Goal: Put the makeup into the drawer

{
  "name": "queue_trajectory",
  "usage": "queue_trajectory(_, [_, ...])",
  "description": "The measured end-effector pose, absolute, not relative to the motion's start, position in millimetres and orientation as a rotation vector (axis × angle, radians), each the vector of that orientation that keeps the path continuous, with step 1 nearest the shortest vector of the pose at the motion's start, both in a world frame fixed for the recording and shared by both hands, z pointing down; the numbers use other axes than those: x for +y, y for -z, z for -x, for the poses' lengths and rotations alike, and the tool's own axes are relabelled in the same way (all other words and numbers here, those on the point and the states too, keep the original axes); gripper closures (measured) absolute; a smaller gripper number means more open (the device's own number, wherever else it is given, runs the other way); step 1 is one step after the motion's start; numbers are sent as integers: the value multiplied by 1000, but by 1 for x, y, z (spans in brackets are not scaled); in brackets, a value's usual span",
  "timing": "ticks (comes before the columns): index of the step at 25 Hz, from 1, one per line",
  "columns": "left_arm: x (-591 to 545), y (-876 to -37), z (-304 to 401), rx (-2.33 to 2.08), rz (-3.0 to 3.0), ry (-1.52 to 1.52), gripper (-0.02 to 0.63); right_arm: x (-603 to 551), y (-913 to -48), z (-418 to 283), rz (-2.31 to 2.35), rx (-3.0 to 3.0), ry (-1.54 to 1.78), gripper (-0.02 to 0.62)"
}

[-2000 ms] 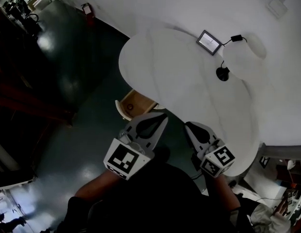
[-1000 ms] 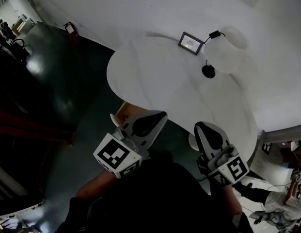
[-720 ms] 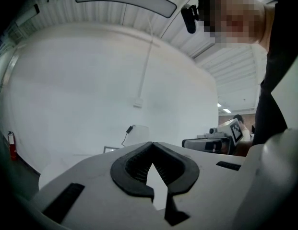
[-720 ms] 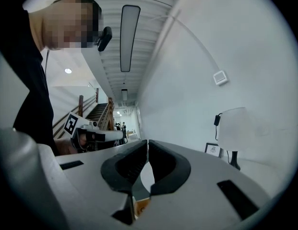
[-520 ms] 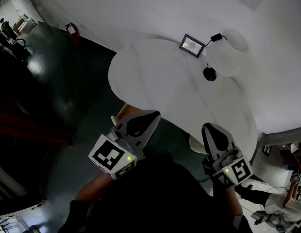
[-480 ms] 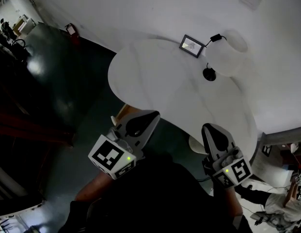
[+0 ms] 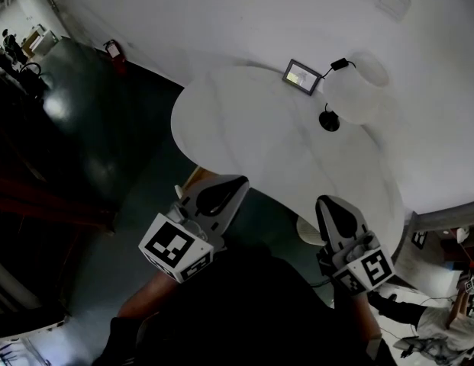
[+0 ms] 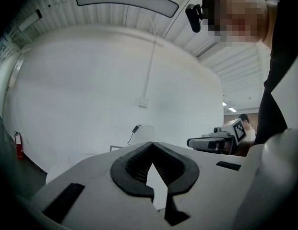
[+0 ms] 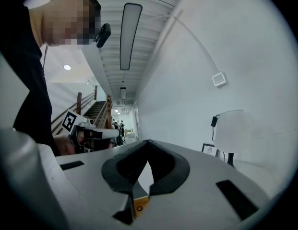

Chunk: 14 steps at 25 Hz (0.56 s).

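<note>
The white rounded table (image 7: 252, 136) filled the middle of the head view, bare except for a white lamp (image 7: 360, 94) and a small picture frame (image 7: 301, 76) at its far side. The left gripper (image 7: 238, 183) and right gripper (image 7: 327, 203) were held level near the table's near edge, both with jaws together on nothing. A sliver of the wooden drawer (image 7: 191, 178) showed beneath the edge, just beside the left gripper, seemingly ajar. No makeup was visible in any view, so it was probably already inside. Closing the drawer likely remained.
</note>
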<state>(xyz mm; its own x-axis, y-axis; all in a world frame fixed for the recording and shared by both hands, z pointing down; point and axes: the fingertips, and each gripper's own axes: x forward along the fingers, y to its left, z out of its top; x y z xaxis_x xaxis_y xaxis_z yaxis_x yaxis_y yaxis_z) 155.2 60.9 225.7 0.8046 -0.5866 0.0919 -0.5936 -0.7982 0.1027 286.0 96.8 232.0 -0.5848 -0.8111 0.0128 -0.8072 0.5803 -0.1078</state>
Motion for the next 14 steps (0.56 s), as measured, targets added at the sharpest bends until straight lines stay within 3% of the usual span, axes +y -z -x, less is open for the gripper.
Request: queue_trajectory(14, [60, -234, -157, -939, -2851, -125, 595, 94, -240, -275, 1370, 2803, 179, 578])
